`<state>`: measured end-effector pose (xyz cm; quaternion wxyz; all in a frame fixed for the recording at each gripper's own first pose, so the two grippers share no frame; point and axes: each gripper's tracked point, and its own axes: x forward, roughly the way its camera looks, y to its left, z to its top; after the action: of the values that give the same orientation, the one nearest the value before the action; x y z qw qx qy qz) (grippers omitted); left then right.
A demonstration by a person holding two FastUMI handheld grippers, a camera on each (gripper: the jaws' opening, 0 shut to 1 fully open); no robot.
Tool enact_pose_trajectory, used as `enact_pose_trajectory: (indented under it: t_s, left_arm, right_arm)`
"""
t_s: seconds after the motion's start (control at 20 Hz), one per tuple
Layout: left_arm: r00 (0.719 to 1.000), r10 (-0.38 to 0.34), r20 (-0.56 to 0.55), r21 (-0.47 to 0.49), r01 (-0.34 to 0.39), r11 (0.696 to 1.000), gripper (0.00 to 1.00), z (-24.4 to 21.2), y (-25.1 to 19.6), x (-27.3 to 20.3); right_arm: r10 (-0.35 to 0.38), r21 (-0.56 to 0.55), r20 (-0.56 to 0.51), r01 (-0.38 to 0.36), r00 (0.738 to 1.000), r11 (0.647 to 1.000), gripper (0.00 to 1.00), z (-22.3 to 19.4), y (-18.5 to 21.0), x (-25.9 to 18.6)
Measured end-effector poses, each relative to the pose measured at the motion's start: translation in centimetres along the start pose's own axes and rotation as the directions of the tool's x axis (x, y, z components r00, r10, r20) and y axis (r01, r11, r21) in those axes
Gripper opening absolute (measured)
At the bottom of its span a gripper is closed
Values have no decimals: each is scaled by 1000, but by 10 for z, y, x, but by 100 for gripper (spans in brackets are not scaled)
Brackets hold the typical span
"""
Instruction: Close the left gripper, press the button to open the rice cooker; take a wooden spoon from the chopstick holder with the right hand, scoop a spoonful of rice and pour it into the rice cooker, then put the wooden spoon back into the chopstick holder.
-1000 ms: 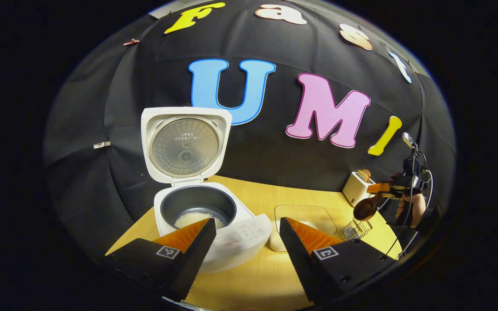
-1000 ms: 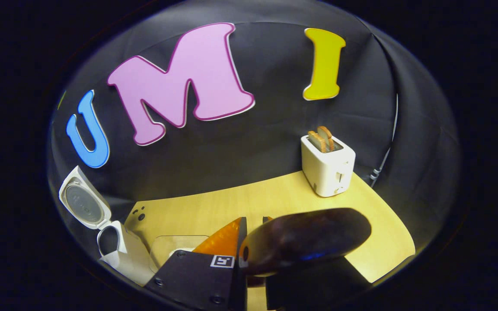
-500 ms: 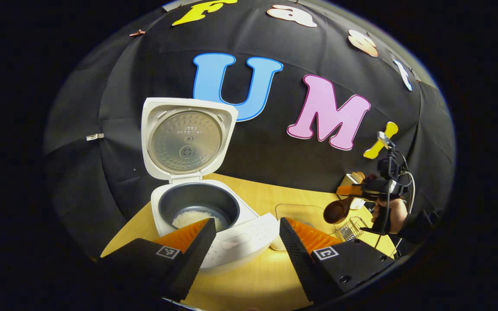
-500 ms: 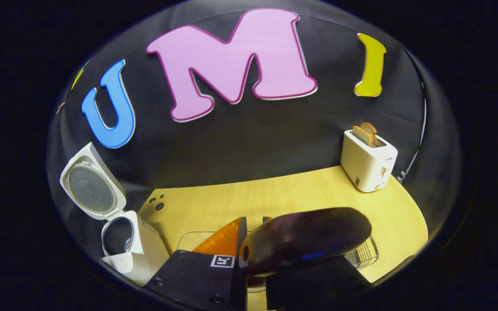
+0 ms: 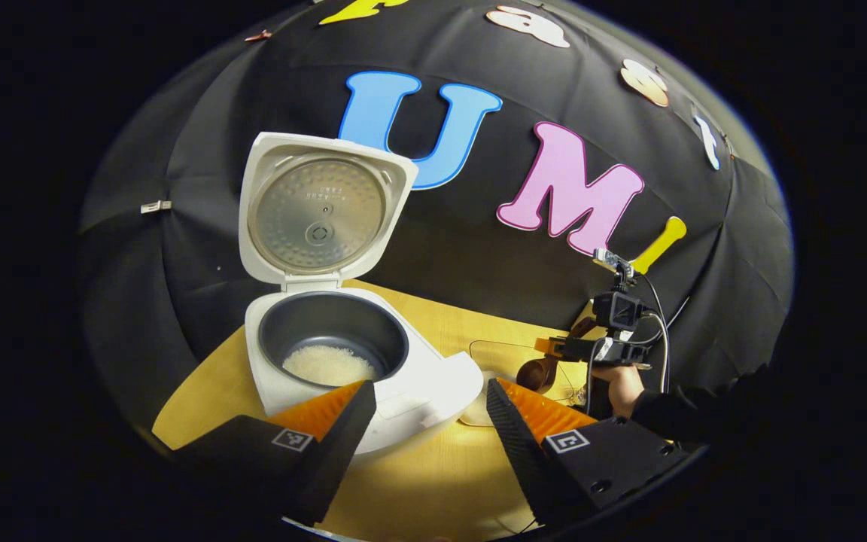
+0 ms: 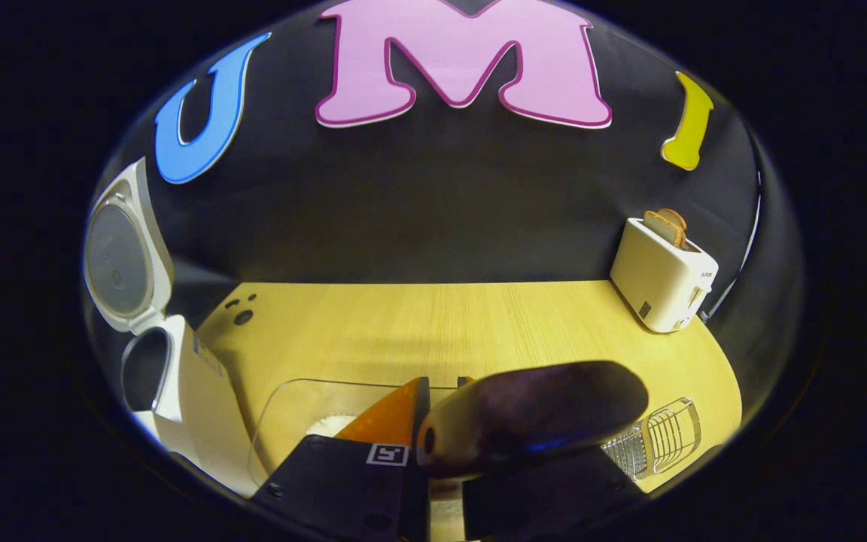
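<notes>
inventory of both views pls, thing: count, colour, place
rice cooker: 1, white, table left, lid up
rice: white, in cooker pot
clear container: 1, right of cooker, rice inside
spoon: 1, dark wood, in right gripper
wire holder: 1, table front right
toaster: 1, white, back right, toast in it
table: 1, light wood
left gripper: open, in front of the cooker
right gripper: shut on spoon
hand: holds right gripper

Mock kitchen booth, rice cooker point(image 5: 343, 361), toaster point(image 6: 663, 286), wooden table point(image 6: 418, 324)
</notes>
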<state>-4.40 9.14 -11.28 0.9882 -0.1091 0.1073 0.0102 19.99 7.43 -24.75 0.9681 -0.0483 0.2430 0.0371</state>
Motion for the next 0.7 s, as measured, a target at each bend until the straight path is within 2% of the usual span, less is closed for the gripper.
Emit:
enact_pose_trajectory:
  t_s: [0.15,0.3,0.55,0.7]
  left_arm:
    - [1000,-27,-1,-12,27,1000,96,2,2,3]
    - [1000,-22,7,-19,22,1000,95,8,13,4]
    - [998,26,65,-75,-21,997,96,33,28,-3]
    - [995,59,77,-95,-51,994,96,34,38,-9]
  right_arm:
    - [7,1,-39,-7,999,1000,10,-21,11,7]
    - [12,0,-40,-12,999,1000,10,-26,22,7]
    - [109,82,-108,-100,988,992,10,-41,61,-2]
    - [126,101,-127,-114,984,988,10,-43,74,-4]
